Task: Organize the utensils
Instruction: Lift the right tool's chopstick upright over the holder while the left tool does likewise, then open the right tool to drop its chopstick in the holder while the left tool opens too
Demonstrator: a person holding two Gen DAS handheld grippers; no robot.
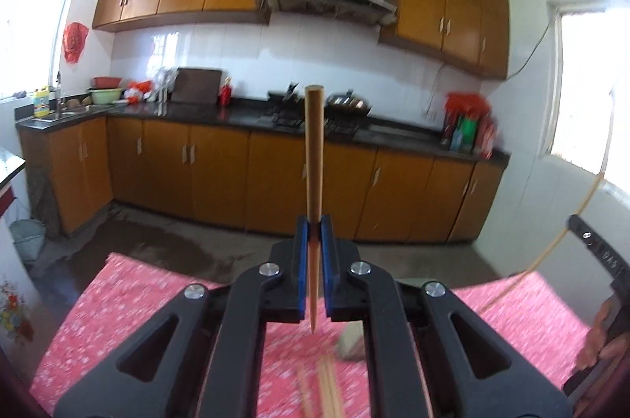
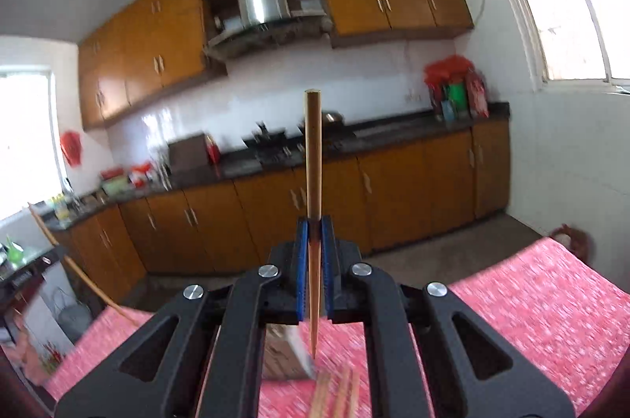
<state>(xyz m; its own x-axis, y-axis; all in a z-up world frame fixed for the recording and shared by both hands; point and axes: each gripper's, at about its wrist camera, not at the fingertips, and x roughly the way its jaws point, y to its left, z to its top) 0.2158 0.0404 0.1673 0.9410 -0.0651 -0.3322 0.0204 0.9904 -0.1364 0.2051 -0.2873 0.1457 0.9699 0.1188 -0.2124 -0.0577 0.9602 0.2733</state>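
matt wooden chopstick (image 1: 314,150) between blue ribbed pads (image 1: 302,260) of matt black plastic left gripper (image 1: 314,233), shiny metal bolts (image 1: 269,268), pink patterned tablecloth (image 1: 130,296), glossy orange cabinets (image 1: 220,162), glossy white tiles (image 1: 236,47), polished dark countertop (image 1: 236,112)

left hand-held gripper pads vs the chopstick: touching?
Touching. In the left wrist view, the left hand-held gripper has both blue pads pressed against the chopstick, which stands upright between them with no gap visible.

Table, pink floral cloth (image 1: 130,300); loose chopsticks (image 1: 327,386) on it, blurred box (image 2: 281,355) beside.
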